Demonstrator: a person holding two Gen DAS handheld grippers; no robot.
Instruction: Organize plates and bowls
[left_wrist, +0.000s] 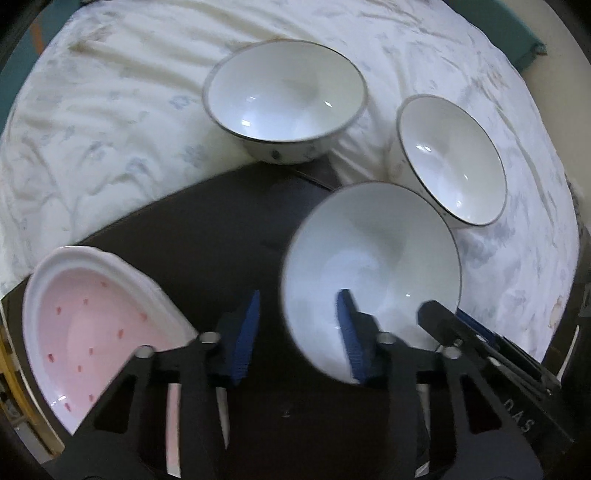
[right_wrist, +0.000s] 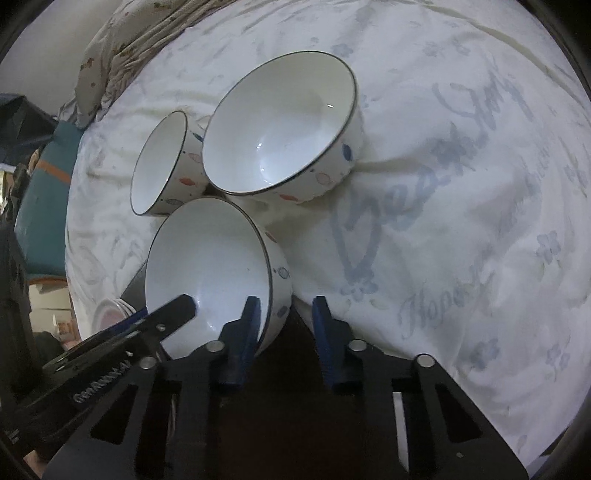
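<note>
A bed under a pale printed quilt (right_wrist: 461, 229) fills the background, with a dark board (left_wrist: 229, 229) at its near edge. Three white bowls sit close together. The near bowl (left_wrist: 369, 273) leans at the board's edge, tipped toward the left. Both grippers crowd it: the left gripper (left_wrist: 299, 332) has its jaws wide, one blue finger inside the bowl and the other outside its left wall. The right gripper (right_wrist: 284, 328) is also parted, its left finger at the near rim — gripping nothing that I can see. The far bowl (left_wrist: 284, 99) and side bowl (left_wrist: 452, 158) rest on the quilt beyond. A pink plate (left_wrist: 92, 332) lies left of the left gripper — the nearer tool for it.
</note>
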